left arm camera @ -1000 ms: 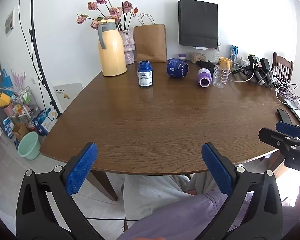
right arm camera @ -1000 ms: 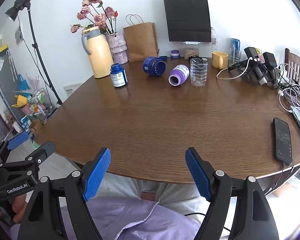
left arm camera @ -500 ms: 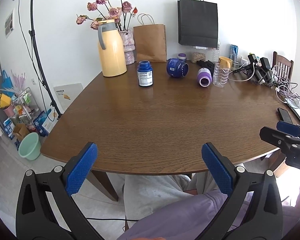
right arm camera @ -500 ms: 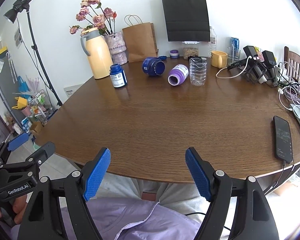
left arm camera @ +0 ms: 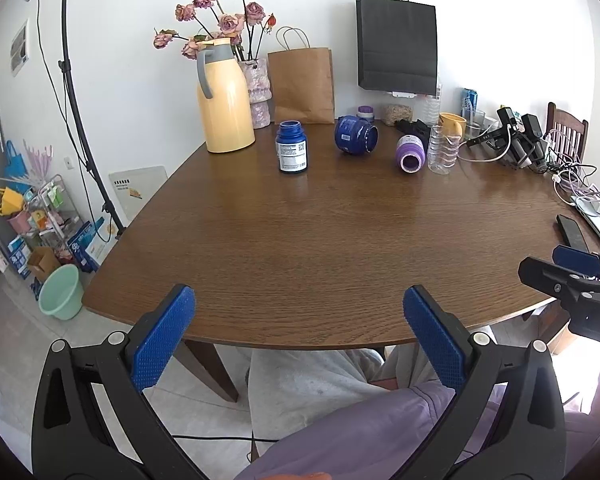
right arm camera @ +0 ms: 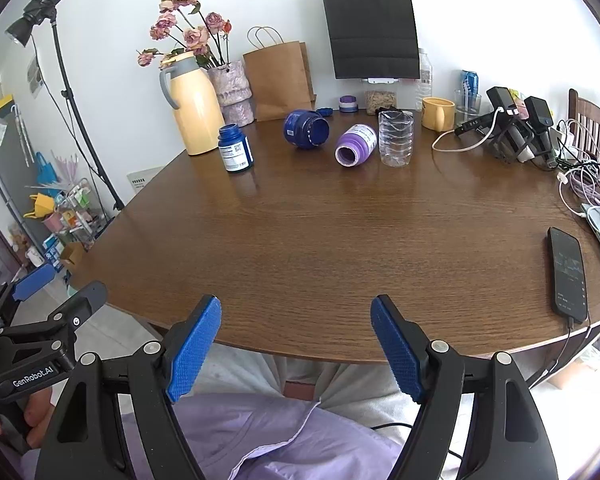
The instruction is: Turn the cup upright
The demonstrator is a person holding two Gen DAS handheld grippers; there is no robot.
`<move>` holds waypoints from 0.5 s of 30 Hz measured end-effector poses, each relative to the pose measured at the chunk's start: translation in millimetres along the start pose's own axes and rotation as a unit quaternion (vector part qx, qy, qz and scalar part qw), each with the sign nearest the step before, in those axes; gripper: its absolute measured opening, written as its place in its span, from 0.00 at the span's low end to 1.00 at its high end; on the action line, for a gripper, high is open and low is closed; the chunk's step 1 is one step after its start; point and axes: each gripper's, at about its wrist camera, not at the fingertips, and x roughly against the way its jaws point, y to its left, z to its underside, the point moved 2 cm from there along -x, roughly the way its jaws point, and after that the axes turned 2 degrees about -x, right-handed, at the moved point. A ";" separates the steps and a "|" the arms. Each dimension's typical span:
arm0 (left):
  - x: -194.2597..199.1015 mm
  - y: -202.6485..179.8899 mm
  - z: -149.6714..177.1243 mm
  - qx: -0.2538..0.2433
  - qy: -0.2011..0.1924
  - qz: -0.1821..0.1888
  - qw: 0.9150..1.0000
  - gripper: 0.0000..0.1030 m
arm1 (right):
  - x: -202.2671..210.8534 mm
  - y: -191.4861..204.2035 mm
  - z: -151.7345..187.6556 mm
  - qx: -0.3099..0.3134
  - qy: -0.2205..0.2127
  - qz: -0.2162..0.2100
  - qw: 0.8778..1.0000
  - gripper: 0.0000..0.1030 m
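Left wrist view showed almost nothing changed from a second before: my left hand-held gripper [left arm camera: 296, 336] hung at the near edge of the table [left arm camera: 320, 240], jaws spread wide and empty, just as they had been. The right hand-held gripper [right arm camera: 296, 344] was likewise wide apart with nothing between its pads, held low over my lap. Its view had crept only slightly, so I judged the approach had barely begun.

The things to flip lay at the far side, well apart from both grippers. A blue cup [right arm camera: 306, 128] lay on its side, mouth turned toward the right wrist camera, and a purple cup [right arm camera: 356, 145] lay tipped just beside a clear cup [right arm camera: 396, 138] that stood upright (which of the two fallen ones I was meant to right, the task did not say). A blue bottle [left arm camera: 292, 146] stood upright to the left, near the yellow jug [left arm camera: 224, 100].

With no contact yet, the whole task remained ahead: reach across, close on a fallen cup's wall, and rotate it onto its base.
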 end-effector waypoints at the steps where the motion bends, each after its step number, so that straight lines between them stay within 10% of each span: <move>1: 0.0 0.0 -0.1 0.000 0.000 0.000 1.000 1.00 | -0.1 -0.7 -0.1 -0.001 0.000 0.000 1.000 0.78; 15: -0.7 -0.8 0.0 0.000 -0.002 -0.001 1.000 1.00 | 1.6 0.1 0.3 -0.006 -0.006 -0.001 1.000 0.78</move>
